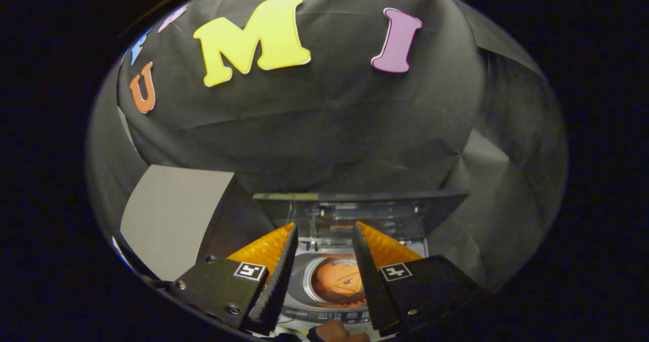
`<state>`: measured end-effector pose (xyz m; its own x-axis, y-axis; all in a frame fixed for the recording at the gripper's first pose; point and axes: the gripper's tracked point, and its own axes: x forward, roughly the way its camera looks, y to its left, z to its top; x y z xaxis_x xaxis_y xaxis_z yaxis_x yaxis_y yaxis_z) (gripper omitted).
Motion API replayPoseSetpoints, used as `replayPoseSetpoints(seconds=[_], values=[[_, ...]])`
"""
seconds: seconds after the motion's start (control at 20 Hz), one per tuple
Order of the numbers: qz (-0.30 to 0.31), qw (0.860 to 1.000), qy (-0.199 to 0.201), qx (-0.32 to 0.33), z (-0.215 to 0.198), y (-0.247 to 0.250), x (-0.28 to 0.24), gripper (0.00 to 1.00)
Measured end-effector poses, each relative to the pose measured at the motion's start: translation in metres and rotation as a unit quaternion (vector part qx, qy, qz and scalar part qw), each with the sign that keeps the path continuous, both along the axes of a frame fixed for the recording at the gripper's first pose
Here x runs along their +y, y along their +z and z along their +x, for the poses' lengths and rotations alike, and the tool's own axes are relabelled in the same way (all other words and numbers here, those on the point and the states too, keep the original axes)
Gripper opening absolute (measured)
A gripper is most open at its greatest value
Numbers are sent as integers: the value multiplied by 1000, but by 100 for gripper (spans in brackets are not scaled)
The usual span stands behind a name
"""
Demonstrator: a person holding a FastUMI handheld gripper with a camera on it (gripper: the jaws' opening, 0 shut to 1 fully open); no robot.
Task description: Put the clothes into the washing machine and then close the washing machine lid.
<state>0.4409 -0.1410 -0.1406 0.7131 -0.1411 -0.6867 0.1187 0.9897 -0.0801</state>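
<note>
- The gripper [324, 228] has its two fingers spread apart, with a clear gap between them, and they hold nothing.
- Through this gap, ahead of the fingers and lower, I see the washing machine [304, 273], a top-loading one, seen from above.
- The clothes [340, 280] are an orange garment, crumpled, with a small dark mark on it. It lies inside the round drum [310, 277] of the machine, and its reflection shows faintly in the lid behind.
- The drum has a pale ring around its opening, and the garment covers most of what is visible inside.
- The washing machine lid [365, 205] is open and stands up behind the drum, beyond the fingertips. It is dark and looks partly transparent.
- At the front edge of the machine there is a control strip [332, 315] with small markings, too small to tell.
- Just below it, between the finger bases, a part of a person's hand [337, 332] appears.
- To the left of the machine stands a plain grey panel [170, 215].
- Behind all is the black cloth wall [324, 129] of the booth, with folds.
</note>
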Motion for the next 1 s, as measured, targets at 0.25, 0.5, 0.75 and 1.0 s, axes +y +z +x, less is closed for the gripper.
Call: replayPoseSetpoints(seconds=[0.25,0.5,0.75,1.0], values=[[7,1000,14,-25,46,12,-15,70],[26,1000,15,-5,66,-10,-37,69],[36,999,37,-6,62,-30,-40,70],[34,998,44,-29,57,-31,-40,72]])
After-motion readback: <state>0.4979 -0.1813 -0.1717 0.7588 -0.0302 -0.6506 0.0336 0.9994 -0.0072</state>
